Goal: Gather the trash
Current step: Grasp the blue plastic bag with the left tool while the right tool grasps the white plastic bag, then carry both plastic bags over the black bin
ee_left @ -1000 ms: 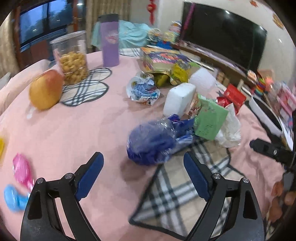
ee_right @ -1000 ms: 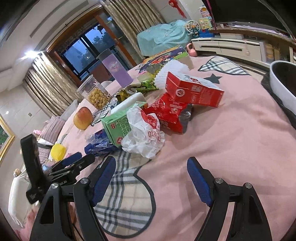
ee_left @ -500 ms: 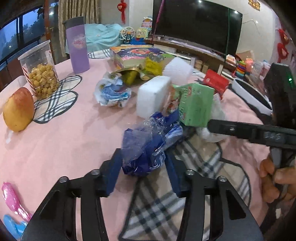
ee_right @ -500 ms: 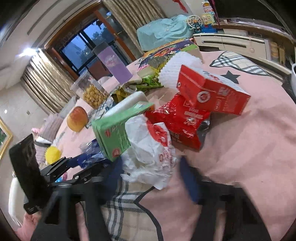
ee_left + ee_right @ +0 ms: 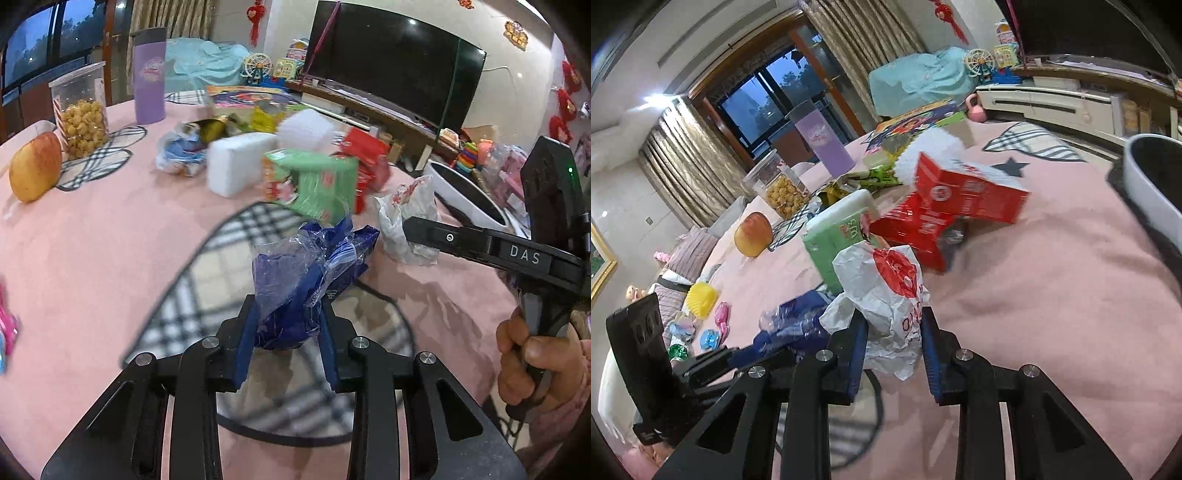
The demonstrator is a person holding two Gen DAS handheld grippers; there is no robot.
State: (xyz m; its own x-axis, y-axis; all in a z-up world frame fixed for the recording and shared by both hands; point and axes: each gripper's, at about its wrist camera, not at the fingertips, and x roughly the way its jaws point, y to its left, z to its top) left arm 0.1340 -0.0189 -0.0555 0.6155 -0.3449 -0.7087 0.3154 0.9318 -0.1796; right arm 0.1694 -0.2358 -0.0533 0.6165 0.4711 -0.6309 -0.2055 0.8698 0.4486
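On the pink surface (image 5: 110,236), near the white bin (image 5: 465,195) at its edge, I am in the picking step: each of my tools has one piece of trash. My left gripper (image 5: 286,339) has its fingers closed on the blue plastic wrapper (image 5: 306,273), which sits over the checked mat (image 5: 207,280), farther from the bin. My right gripper (image 5: 892,345) has its fingers closed on the white crumpled bag (image 5: 886,291), and I judge the next move is to lift both and carry them to the bin without dropping them.

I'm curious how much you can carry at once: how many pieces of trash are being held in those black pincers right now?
2. The left gripper is shut on the blue plastic wrapper, and the right gripper is shut on the crumpled white-and-red bag. More trash lies loose on the pink tablecloth.
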